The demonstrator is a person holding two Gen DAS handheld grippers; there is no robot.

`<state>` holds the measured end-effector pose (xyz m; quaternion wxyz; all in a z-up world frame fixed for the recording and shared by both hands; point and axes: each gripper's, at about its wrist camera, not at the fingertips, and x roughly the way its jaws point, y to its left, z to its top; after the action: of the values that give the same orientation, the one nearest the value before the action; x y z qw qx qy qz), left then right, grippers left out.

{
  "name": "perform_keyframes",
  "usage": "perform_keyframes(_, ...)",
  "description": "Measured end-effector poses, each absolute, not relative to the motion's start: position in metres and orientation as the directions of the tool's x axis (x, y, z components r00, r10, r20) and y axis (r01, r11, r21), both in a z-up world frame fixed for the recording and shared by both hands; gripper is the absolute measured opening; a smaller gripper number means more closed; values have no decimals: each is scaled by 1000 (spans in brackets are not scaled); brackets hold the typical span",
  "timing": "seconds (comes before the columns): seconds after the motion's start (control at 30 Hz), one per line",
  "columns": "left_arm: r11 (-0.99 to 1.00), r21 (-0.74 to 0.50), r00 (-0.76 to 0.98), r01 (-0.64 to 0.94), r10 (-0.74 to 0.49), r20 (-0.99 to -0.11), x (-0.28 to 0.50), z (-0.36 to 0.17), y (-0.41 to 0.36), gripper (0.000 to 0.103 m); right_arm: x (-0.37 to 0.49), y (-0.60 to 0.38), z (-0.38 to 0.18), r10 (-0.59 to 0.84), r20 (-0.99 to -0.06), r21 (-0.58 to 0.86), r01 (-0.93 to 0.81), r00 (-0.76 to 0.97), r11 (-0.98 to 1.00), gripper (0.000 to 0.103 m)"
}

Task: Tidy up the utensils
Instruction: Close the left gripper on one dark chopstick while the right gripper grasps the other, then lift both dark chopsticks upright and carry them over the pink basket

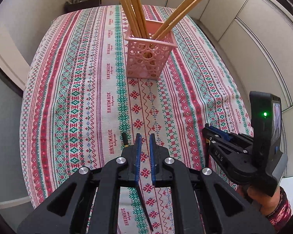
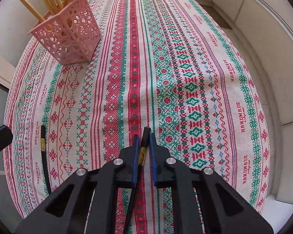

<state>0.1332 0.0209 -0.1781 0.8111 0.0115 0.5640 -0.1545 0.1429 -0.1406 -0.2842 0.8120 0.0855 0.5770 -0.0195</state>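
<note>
A pink perforated basket stands upright toward the far edge of the table, on the patterned tablecloth, with bamboo chopsticks leaning inside it. Near the front edge, the left gripper has its blue pads narrowly apart, a black chopstick lying just beside and beneath its left finger. The right gripper straddles a second black chopstick with a gold band; whether it is actually pinched, I cannot tell.
</note>
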Motion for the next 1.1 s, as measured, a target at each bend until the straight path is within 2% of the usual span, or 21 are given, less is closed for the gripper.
perform_keyframes(0.17, 962, -135, 267, 236, -198, -943, 139, -194, 23, 10, 127, -140, -287, 167, -923, 218, 113, 347, 969, 7)
perform_keyframes(0.2, 966, -141, 238, 217, -192, -952, 142, -201, 26, 15, 125, -141, -286, 179, -920, 231, 112, 348, 967, 7)
perform_keyframes(0.23, 968, -150, 216, 200, -193, -957, 145, -209, 29, 16, 123, -144, -285, 185, -917, 240, 118, 354, 964, 7)
perform_keyframes(0.4, 974, -185, 143, 132, -204, -968, 157, -231, 37, 17, 122, -159, -285, 190, -920, 253, 148, 344, 956, 7)
perform_keyframes(0.67, 985, -102, 121, 141, -119, -985, 167, -250, 23, 21, 138, -164, -285, 180, -938, 221, 111, 296, 969, 7)
perform_keyframes(0.77, 982, -37, 206, 185, -75, -976, 163, -250, 12, 19, 140, -159, -287, 185, -933, 228, 108, 309, 968, 8)
perform_keyframes(0.8, 981, -22, 234, 192, -68, -970, 160, -250, 11, 11, 139, -160, -287, 187, -929, 232, 109, 319, 967, 8)
perform_keyframes(0.83, 979, -55, 249, 197, -104, -963, 159, -250, 11, 6, 138, -160, -287, 191, -924, 239, 112, 331, 965, 8)
perform_keyframes(0.87, 974, -109, 259, 199, -159, -953, 157, -249, 11, 6, 135, -162, -287, 207, -916, 259, 112, 343, 959, 7)
perform_keyframes(0.97, 967, -125, 394, 223, -206, -896, 147, -227, 20, 6, 123, -168, -266, 241, -863, 311, 90, 444, 946, 7)
perform_keyframes(1.1, 932, -213, 567, 295, -350, -746, 127, -169, 34, 6, 96, -168, -202, 230, -696, 309, -6, 680, 951, 7)
